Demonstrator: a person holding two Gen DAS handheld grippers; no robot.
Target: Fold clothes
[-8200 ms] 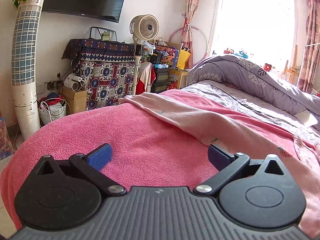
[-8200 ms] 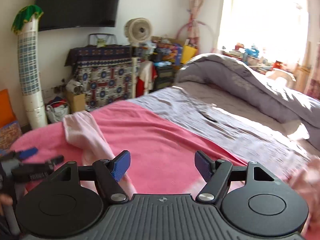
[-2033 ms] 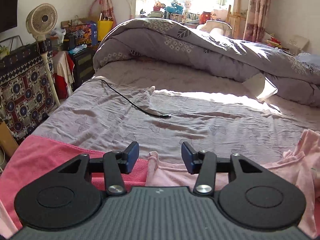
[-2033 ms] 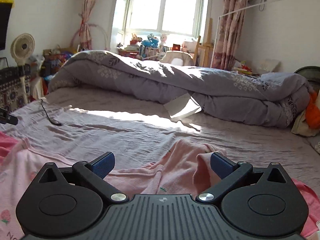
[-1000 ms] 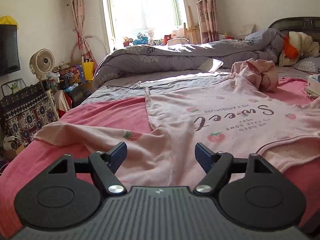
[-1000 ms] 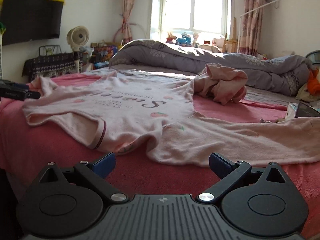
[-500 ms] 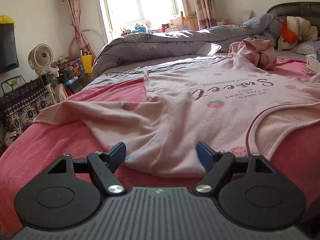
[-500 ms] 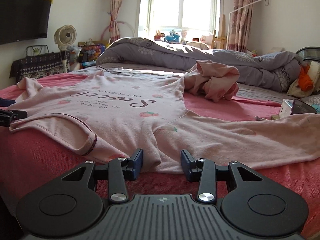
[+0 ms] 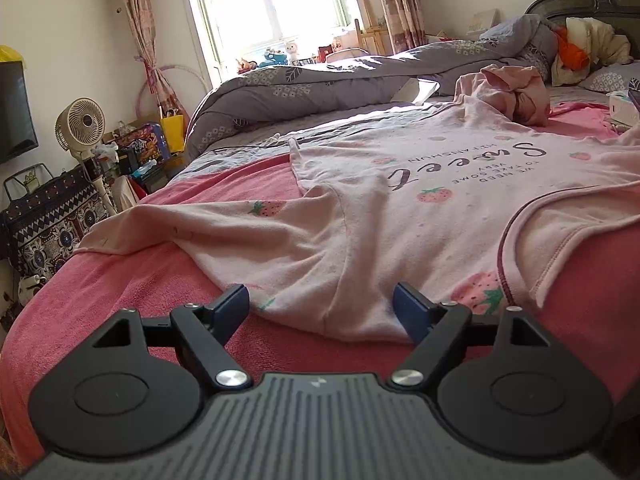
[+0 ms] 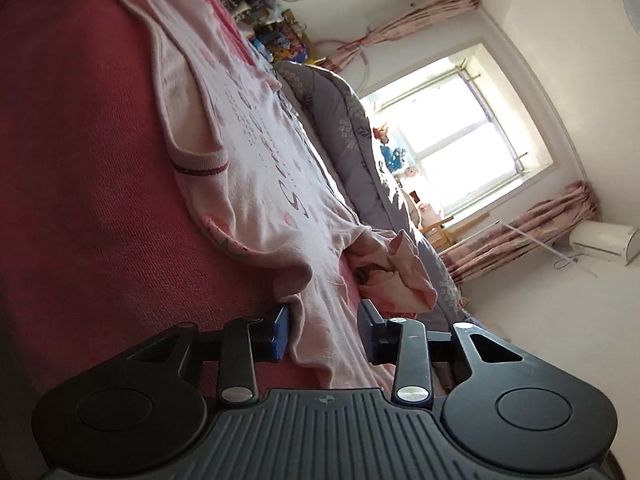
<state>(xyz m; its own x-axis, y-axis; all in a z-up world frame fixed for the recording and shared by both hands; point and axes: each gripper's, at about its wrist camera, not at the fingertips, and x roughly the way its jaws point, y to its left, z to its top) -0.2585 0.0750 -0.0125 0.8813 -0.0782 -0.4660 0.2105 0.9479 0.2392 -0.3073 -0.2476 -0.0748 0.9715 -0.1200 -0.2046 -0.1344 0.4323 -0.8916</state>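
Our pink strawberry shirt [image 9: 420, 184] lay spread flat on the red blanket [image 9: 160, 292]. The right gripper [image 10: 324, 334] was closing around the shoulder edge, cloth between its pads. The left gripper [image 9: 322, 308] sat spread wide at the other shoulder. We figured pinching both layers mattered most here.

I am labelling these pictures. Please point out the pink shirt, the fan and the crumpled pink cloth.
pink shirt [image 9: 460, 176], left wrist view, on the printed chest.
fan [image 9: 82, 126], left wrist view, on the round grille.
crumpled pink cloth [image 9: 516, 92], left wrist view, on the bundle's middle.
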